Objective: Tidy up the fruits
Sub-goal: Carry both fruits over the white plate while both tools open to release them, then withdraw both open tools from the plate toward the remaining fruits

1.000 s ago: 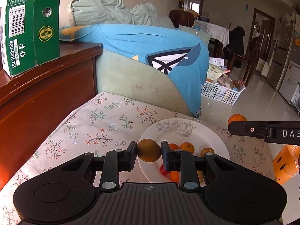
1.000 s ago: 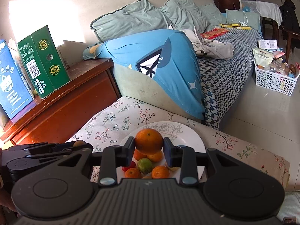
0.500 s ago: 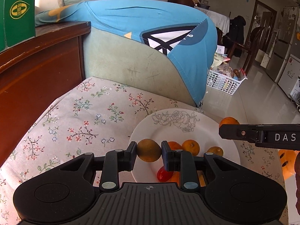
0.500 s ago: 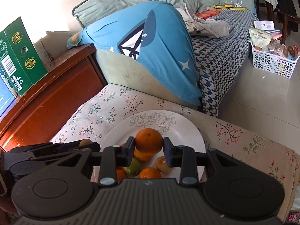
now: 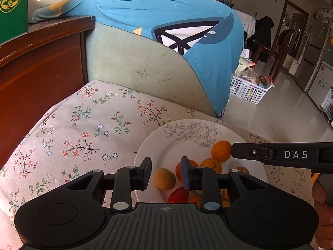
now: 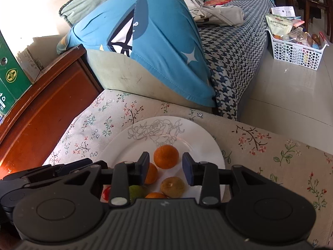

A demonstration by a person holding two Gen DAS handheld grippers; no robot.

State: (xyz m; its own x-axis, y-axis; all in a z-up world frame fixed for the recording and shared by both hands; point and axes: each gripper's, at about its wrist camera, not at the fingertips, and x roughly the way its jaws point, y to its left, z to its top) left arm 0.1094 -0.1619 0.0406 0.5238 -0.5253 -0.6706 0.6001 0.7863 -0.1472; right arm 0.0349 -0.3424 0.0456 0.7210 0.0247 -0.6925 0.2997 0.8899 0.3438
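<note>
A white plate (image 5: 166,145) with a rose drawing sits on the floral cloth and also shows in the right wrist view (image 6: 129,143). My left gripper (image 5: 165,173) is open over the plate's left part, and a brownish-yellow fruit (image 5: 164,178) lies on the plate between its jaws, free of both pads. My right gripper (image 6: 165,165) is open, and a large orange (image 6: 166,156) rests on the plate between its jaws. Several small oranges (image 5: 210,164), a red fruit (image 5: 178,194), a green fruit (image 6: 136,190) and a brown fruit (image 6: 173,186) lie on the plate.
A floral tablecloth (image 5: 83,129) covers the table. A red-brown wooden cabinet (image 5: 37,73) with a green carton (image 5: 12,10) stands at the left. A sofa under a blue cloth (image 5: 177,31) is behind. A white basket (image 6: 295,50) sits on the tiled floor.
Both grippers have come down to the plate and opened. The brownish-yellow fruit and the large orange, held before, now lie on the plate between the open jaws.
</note>
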